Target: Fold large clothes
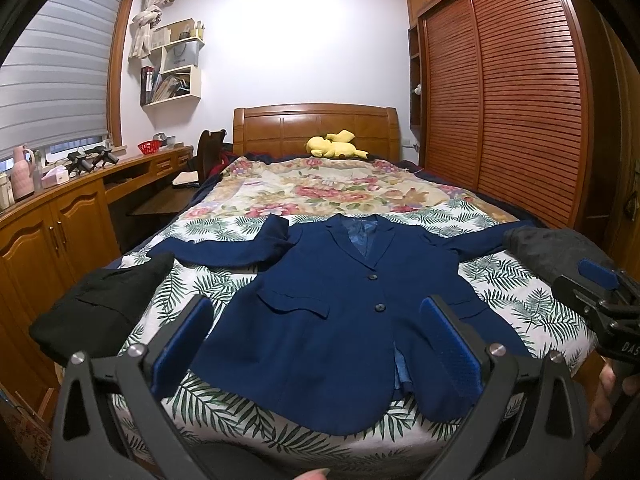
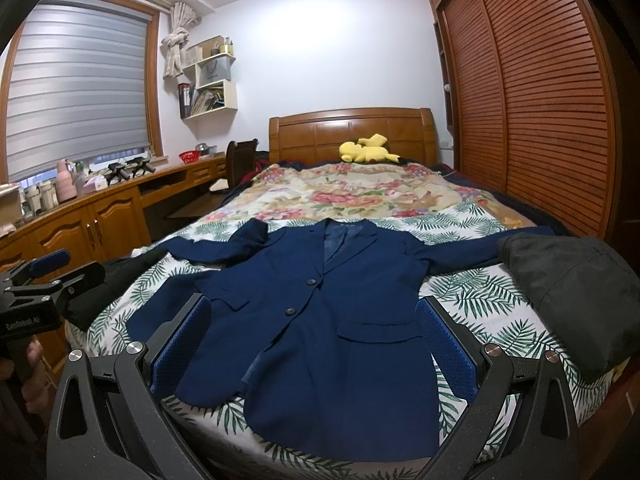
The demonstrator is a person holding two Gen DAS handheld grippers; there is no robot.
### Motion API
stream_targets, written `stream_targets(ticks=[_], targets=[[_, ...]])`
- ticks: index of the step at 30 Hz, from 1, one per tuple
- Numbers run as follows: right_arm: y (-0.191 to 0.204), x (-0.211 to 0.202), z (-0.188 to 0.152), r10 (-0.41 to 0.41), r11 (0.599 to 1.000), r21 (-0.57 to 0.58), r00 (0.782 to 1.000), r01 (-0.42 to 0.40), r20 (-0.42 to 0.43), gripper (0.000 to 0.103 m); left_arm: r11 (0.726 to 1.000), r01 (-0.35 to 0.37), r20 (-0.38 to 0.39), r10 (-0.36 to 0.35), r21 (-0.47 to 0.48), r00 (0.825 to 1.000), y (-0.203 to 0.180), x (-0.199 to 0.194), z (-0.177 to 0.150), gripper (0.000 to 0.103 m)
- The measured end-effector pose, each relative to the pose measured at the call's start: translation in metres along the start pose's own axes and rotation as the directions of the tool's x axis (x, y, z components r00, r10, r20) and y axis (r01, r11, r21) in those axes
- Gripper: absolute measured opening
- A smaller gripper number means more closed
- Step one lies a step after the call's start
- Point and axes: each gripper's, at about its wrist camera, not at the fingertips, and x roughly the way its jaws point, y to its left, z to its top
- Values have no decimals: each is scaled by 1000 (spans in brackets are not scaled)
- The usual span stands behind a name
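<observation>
Blue-padded left claw and right claw: both spread wide, empty, above the bed's near edge. Navy blazer flat, buttoned, at that edge. Black garment left corner, grey one right. Yellow plush by headboard.

We see a navy blue blazer lying face up and flat on the bed, near its foot edge, the hem toward us and the collar toward the headboard. It is buttoned, with two dark buttons down the front, notched lapels, a flap pocket on each side and a lighter blue lining showing at the neck. One sleeve stretches out toward the bed's right edge; the other reaches toward the left edge and doubles back on itself at the cuff. The hem's front corners are rounded and part slightly, showing lining.
</observation>
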Motion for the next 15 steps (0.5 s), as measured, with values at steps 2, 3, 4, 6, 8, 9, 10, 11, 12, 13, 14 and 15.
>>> stream_targets(ticks=[2, 3, 4, 6, 8, 9, 10, 11, 12, 13, 14, 15], targets=[[0, 0, 0, 0, 1000, 0, 1000, 0, 0, 103, 1000, -3, 2, 3, -1, 1000, 1, 0, -1, 103], [0, 0, 0, 0, 1000, 1, 1000, 0, 0, 103, 1000, -3, 1, 3, -4, 1000, 2, 1, -1, 103], [0, 0, 0, 0, 1000, 1, 1000, 0, 0, 103, 1000, -2, 2, 2, -6, 1000, 3, 0, -1, 103], [0, 0, 0, 1, 1000, 0, 1000, -1, 0, 103, 1000, -1, 1, 1, -7, 1000, 3, 0, -2, 103], [-1, 0, -1, 1, 1000, 0, 1000, -1, 0, 103, 1000, -1, 2, 1, -4, 1000, 3, 0, -2, 103], [0, 0, 0, 0, 1000, 0, 1000, 0, 1, 103, 1000, -2, 3, 2, -3, 1000, 4, 0, -3, 103], [-1, 0, -1, 0, 1000, 0, 1000, 0, 1, 103, 1000, -1, 3, 1, -4, 1000, 4, 0, -2, 103], [0, 0, 0, 0, 1000, 0, 1000, 0, 1, 103, 1000, 0, 3, 0, -3, 1000, 4, 0, -3, 103], [0, 0, 0, 0, 1000, 0, 1000, 0, 1, 103, 1000, -1, 3, 1, -3, 1000, 5, 1, -3, 103], [0, 0, 0, 0, 1000, 0, 1000, 0, 1, 103, 1000, -1, 2, 1, -3, 1000, 5, 1, -3, 103], [0, 0, 0, 0, 1000, 0, 1000, 0, 1, 103, 1000, 0, 1, 0, -4, 1000, 6, 1, -3, 103], [0, 0, 0, -1, 1000, 0, 1000, 1, 1, 103, 1000, 0, 1, 0, -5, 1000, 6, 1, -4, 103]])
